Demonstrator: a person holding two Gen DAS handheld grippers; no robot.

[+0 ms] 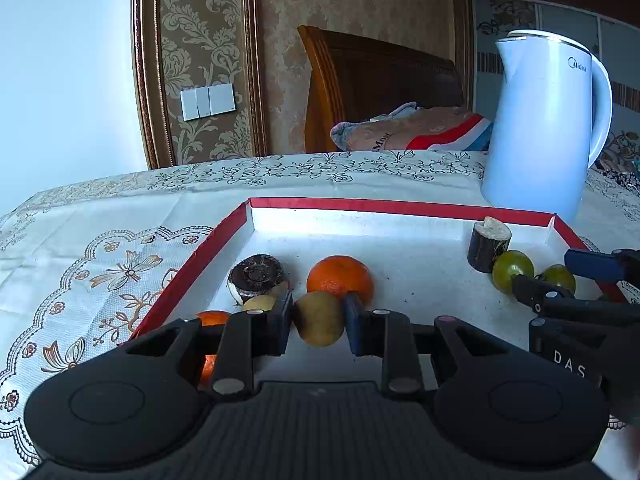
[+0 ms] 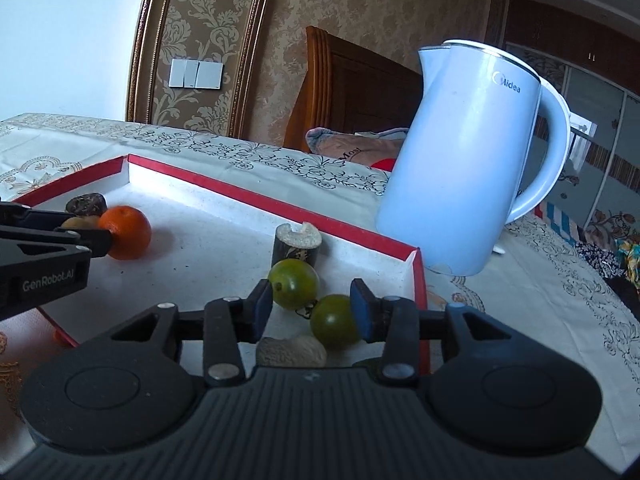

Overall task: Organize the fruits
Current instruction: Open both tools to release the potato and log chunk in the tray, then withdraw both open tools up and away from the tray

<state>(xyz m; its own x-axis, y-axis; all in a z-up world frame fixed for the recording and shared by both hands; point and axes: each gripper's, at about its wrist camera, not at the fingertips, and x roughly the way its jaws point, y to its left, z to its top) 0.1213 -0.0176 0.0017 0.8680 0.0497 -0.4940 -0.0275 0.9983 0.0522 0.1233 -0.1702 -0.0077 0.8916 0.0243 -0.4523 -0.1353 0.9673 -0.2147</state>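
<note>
Inside the red-rimmed tray (image 1: 400, 207) on the floral tablecloth (image 1: 100, 240), sorting looks partway done as far as I can judge: the fruit is already grouped loosely by kind, but nothing is in neat rows yet.

Left gripper (image 1: 318, 314) is clamped on a small yellow-brown fruit (image 1: 319, 318), both pads pressed against its sides. Right behind it at 12 o'clock sits the orange (image 1: 340, 278), touching or nearly so. At about 10 o'clock from the pads there's a dark round fruit (image 1: 258, 276), plus another pale one (image 1: 260, 302) tucked beside the left pad.

Right gripper (image 2: 310, 308) has its jaws partly apart and isn't gripping anything. One green fruit (image 2: 294, 283) sits at its 11 o'clock just beside the left pad, and a second green fruit (image 2: 334, 322) rests against the right pad at roughly 2 o'clock. A cut sugarcane stub (image 2: 298, 246) stands upright just behind them at 12, and a beige lumpy piece (image 2: 291, 351) lies near the gripper body.

Pale blue kettle (image 2: 460, 160) stands outside the tray, at 1 o'clock.
</note>
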